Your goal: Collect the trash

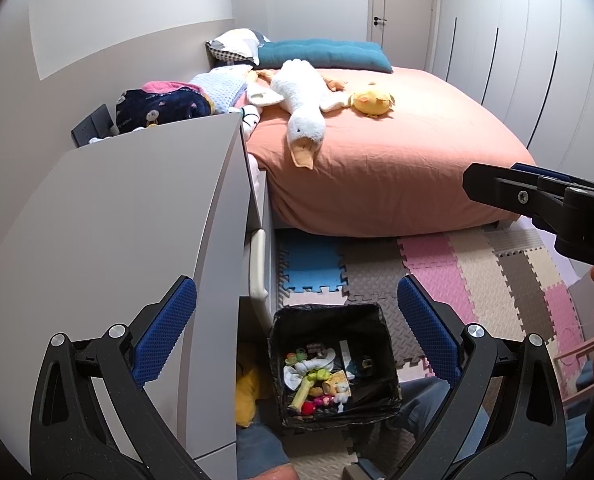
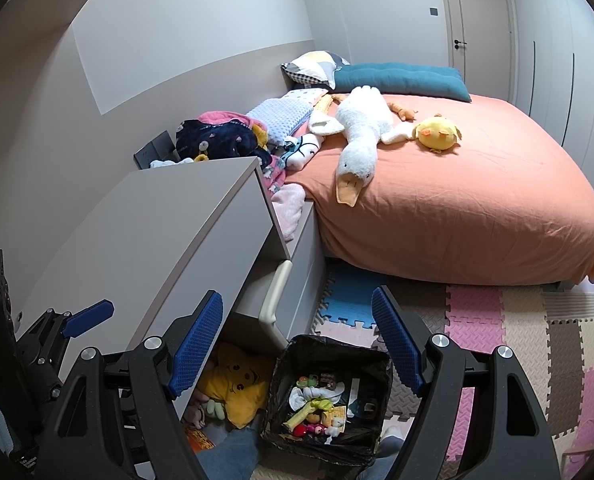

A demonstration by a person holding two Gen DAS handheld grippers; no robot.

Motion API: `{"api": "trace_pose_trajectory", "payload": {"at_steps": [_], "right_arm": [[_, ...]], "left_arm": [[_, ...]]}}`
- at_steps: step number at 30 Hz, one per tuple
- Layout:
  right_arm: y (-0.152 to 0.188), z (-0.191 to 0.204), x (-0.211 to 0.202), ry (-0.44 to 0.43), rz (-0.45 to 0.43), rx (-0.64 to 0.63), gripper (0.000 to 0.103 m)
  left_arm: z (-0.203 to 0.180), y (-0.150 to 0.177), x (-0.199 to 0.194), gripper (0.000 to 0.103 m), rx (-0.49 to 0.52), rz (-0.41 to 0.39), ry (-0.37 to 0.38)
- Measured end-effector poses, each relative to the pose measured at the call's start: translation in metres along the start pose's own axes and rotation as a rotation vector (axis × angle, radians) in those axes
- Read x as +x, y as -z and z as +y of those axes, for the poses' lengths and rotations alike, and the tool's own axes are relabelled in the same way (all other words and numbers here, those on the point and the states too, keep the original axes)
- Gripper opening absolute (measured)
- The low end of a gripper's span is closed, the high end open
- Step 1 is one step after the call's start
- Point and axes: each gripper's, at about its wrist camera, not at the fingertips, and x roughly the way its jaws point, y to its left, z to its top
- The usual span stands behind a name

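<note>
Trash bin (image 1: 333,364): square, black-lined, upright on the foam floor mat (image 1: 457,276), mouth facing up; no long axis to speak of. Position: just beside the grey cabinet (image 1: 137,220), below its front edge, near the foot of the bed (image 1: 397,152).

Contents: small mixed litter (image 1: 317,380), wrappers and bright scraps, lying low inside; the pieces are too small to tell apart.

Left gripper (image 1: 297,320): jaws spread wide, nothing between them, hanging above the bin with the cabinet edge under its left finger.

Right gripper (image 2: 297,340): jaws likewise parted and empty, above the bin's far rim.

Open room: bare mat stretches from the bin's right side along the bed. The cabinet side is tight; a yellow plush (image 2: 233,384) sits under the cabinet, close to the bin.

Writing: none legible.
</note>
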Motion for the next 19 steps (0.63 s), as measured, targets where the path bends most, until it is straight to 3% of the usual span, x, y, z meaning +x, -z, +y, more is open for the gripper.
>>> {"api": "trace_pose_trajectory", "payload": {"at_steps": [19], "right_arm": [[0.0006,0.0011,0.0001,0.0,0.0,0.0,0.078]], "left_arm": [[0.002,0.0018,0.0055,0.097,-0.019,0.021,-0.004]]}}
